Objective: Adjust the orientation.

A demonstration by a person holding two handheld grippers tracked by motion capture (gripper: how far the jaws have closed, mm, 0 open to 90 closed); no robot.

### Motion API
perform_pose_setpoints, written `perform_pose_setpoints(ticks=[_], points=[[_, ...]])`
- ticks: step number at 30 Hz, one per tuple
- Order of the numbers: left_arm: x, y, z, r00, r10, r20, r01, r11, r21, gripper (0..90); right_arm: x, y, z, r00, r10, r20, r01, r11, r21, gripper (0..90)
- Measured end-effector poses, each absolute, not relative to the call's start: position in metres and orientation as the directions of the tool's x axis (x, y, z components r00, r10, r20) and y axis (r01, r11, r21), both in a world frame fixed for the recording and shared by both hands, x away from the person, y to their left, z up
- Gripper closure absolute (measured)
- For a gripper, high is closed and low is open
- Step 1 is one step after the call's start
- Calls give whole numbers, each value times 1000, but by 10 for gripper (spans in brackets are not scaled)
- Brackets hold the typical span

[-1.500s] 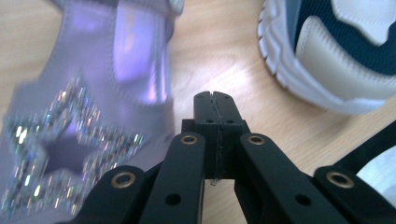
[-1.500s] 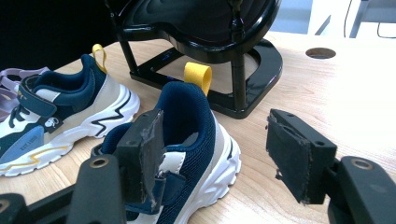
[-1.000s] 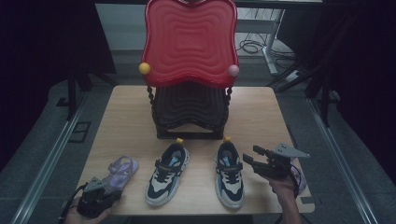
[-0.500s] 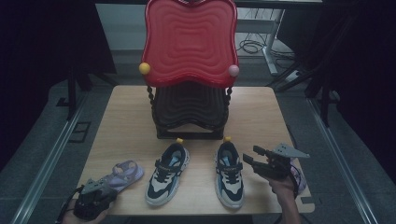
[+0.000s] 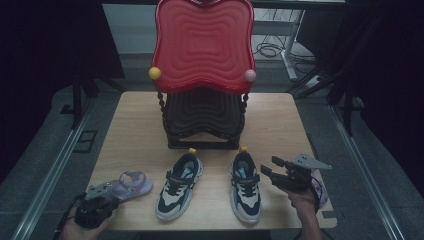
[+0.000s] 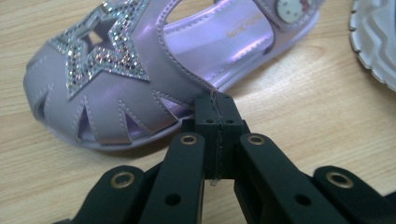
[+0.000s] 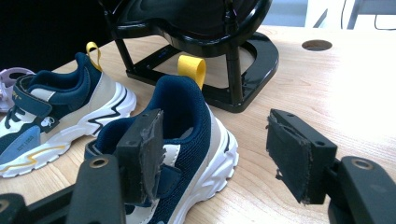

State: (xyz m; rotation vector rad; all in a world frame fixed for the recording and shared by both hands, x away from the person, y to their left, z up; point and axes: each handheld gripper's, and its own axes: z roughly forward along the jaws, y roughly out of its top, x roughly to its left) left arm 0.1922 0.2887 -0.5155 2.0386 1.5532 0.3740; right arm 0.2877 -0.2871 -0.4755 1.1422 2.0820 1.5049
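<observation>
**Left gripper pinches the purple sandal at the table's near edge**

From the high view, we see the left gripper (image 5: 97, 207) at the near left corner of the light wooden table (image 5: 135, 125), its tip at the shiny purple child's sandal with a glitter star (image 5: 131, 183). Two navy-and-white child's trainers (image 5: 179, 185) sit centre, before a red-backed black chair stand (image 5: 202, 107). The right gripper (image 5: 277, 172) hovers just beside the right trainer.

In the left gripper view, our jaws are pressed together on the sandal's side edge.

In the right gripper view, the jaws stand wide apart, holding nothing.

We judge the sandal is being positioned; next comes lining it up beside the trainers, then releasing.
</observation>
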Motion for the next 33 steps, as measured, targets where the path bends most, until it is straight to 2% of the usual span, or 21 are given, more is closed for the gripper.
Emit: perform_pose_setpoints(ticks=[22, 33], points=[[220, 316, -517, 267, 945, -188, 817, -118, 565, 899, 288, -289, -478, -615, 763, 199, 426, 109, 898, 374], [230, 324, -516, 250, 951, -182, 825, -111, 554, 898, 286, -292, -479, -606, 769, 204, 429, 100, 898, 374]])
